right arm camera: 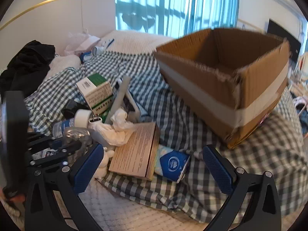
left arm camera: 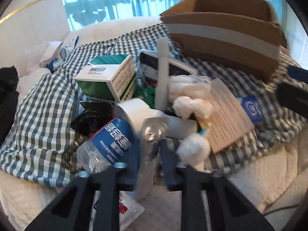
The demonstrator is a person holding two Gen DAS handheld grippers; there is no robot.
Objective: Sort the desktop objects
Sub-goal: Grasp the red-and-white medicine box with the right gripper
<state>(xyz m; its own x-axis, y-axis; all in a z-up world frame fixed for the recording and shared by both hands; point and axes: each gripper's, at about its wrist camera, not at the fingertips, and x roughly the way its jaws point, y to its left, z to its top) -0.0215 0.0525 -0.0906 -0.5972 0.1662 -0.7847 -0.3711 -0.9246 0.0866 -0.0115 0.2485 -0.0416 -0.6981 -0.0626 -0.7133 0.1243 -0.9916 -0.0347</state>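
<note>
A pile of objects lies on a checked cloth (right arm camera: pixel 173 104): a green-white box (left arm camera: pixel 107 75), a tape roll (left arm camera: pixel 134 111), a blue-label water bottle (left arm camera: pixel 107 144), a flat tan box (right arm camera: pixel 136 150), a blue tissue pack (right arm camera: pixel 173 163). My left gripper (left arm camera: pixel 149 152) is shut on a crumpled clear plastic piece (left arm camera: pixel 152 130) beside the bottle; it also shows in the right wrist view (right arm camera: pixel 63 146). My right gripper (right arm camera: pixel 154 165) is open and empty, above the tan box and tissue pack. An open cardboard box (right arm camera: pixel 227 88) stands behind.
The cloth lies on a white quilted bed (right arm camera: pixel 134 211). Black clothing (right arm camera: pixel 27 65) and white bags (right arm camera: pixel 80 40) lie at the far left. A white stick (left arm camera: pixel 162 71), cotton-like white wads (left arm camera: pixel 190 96) and dark beads (left arm camera: pixel 71 154) are in the pile. Curtains hang behind.
</note>
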